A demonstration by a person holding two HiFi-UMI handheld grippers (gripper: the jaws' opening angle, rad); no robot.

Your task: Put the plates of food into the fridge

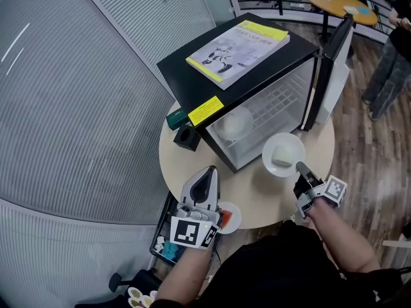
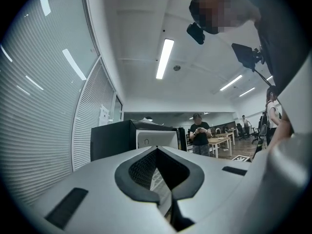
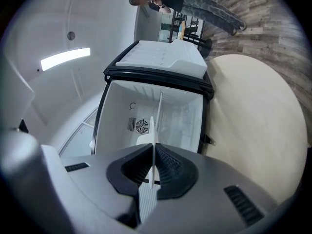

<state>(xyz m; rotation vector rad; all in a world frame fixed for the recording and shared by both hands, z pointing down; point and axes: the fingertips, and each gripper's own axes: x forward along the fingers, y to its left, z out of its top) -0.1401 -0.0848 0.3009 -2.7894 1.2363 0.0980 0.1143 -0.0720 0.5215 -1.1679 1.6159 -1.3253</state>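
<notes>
Pale and round, the tabletop (image 1: 257, 197) carried a black fridge (image 1: 282, 59) with its door (image 1: 334, 69) swung wide. Just before the opening the right gripper (image 1: 299, 167) pinched a white plate (image 1: 289, 143) by its near rim, while the left gripper (image 1: 207, 172) hung nearer the person, jaws pressed together on nothing I could make out. So thin a hold could let the shallow, plain plate tip and shed its one pale, rounded lump of food (image 1: 281, 157), or clip the fridge's frame or the dish (image 1: 234, 124) already inside.
</notes>
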